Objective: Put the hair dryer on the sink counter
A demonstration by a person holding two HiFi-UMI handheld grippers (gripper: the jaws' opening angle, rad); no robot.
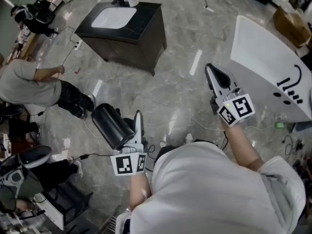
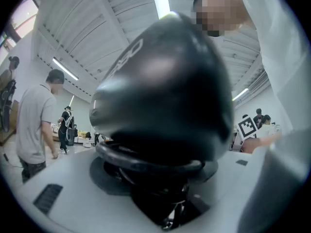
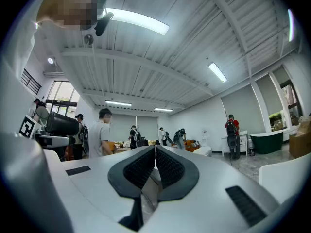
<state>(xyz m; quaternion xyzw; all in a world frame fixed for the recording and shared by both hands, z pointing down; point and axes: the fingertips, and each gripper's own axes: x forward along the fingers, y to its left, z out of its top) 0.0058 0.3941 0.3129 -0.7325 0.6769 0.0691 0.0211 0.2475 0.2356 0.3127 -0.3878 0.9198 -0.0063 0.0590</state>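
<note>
Aimed right gripper (image 3: 155, 148) upward, jaws pressed together, nothing between.
Caught hair dryer (image 3: 62, 124) at far left, strip light (image 3: 136, 21) overhead, people (image 3: 101, 135) standing well behind.

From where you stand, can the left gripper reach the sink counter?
Probably not: the left gripper, holding the hair dryer, is far from the sink counter. Open floor lies between; nothing blocks it.
</note>
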